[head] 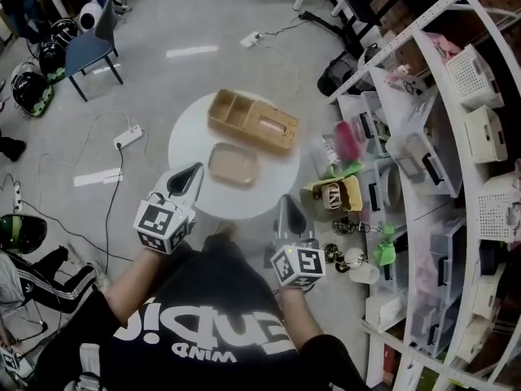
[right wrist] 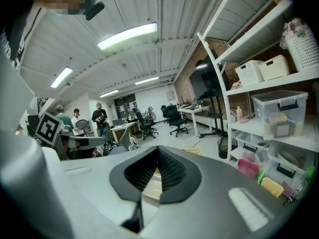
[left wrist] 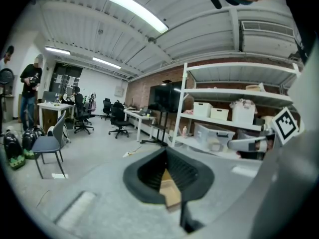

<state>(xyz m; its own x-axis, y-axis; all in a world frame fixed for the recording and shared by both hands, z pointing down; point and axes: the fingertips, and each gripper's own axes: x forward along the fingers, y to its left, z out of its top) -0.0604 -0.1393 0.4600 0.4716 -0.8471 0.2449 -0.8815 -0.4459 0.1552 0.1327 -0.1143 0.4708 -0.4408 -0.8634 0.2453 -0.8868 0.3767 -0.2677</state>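
Round white table [head: 191, 137] in a workshop: I hold the left gripper [head: 196, 169] and right gripper [head: 287, 202] at its near edge, both jaws closed on nothing. Just ahead lies a tan tray [head: 233, 164], beside a divided basket [head: 252, 120], both apparently empty.

**Room at the left rim, crowding on the right**

Bare white along the left rim of the round table [head: 189, 137], beside the shallow tray [head: 234, 164]. Far side taken up by the compartment box [head: 252, 120], just behind that tray. Right flank hemmed by the yellow basket [head: 338, 192] and cluttered shelving [head: 423, 161]. Open floor [head: 163, 15] beyond.
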